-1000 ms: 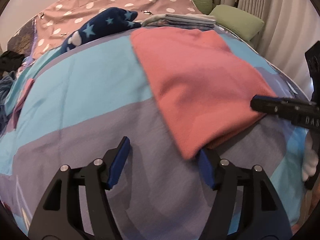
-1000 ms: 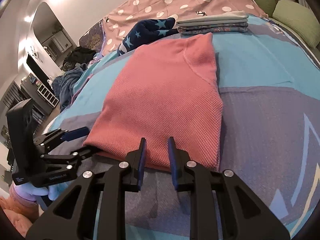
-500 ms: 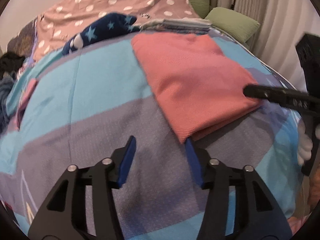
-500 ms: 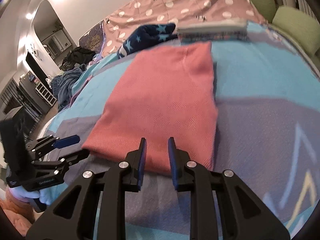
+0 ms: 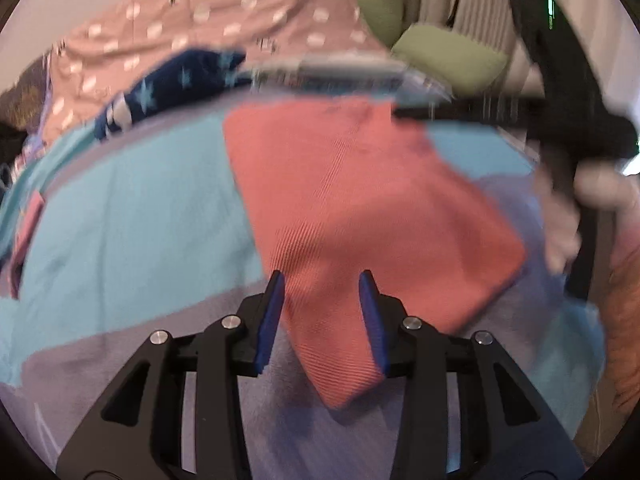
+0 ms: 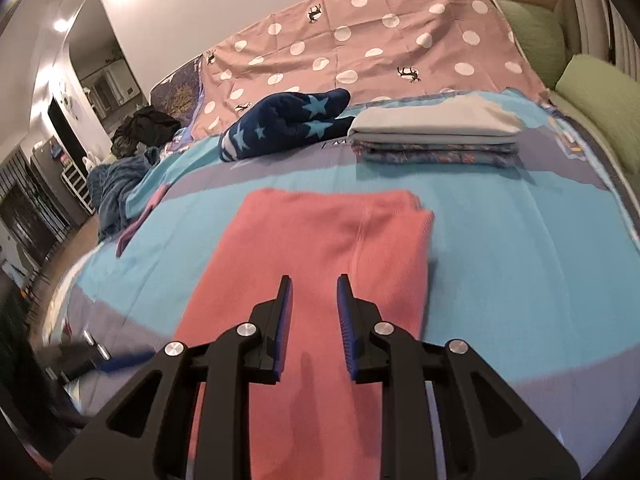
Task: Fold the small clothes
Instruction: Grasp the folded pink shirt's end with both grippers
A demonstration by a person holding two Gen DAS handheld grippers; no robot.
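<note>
Pink knit garment (image 6: pixel 320 248) lies flat on bed, near side of folded clothes stack (image 6: pixel 434 136). Soft, light, limp; pinch hem corners. Left claw (image 5: pixel 322 312) just narrowed, spread around near corner, not pinching. Right claw (image 6: pixel 314 320) slightly spread above the knit, empty.

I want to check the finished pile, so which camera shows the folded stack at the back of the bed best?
The right wrist view: the folded stack is sharp there, with a pale piece on a patterned one. In the left wrist view it is only a blurred strip behind the pink garment.

Pink garment (image 6: pixel 320 248) — ribbed knit cloth, matt.
</note>
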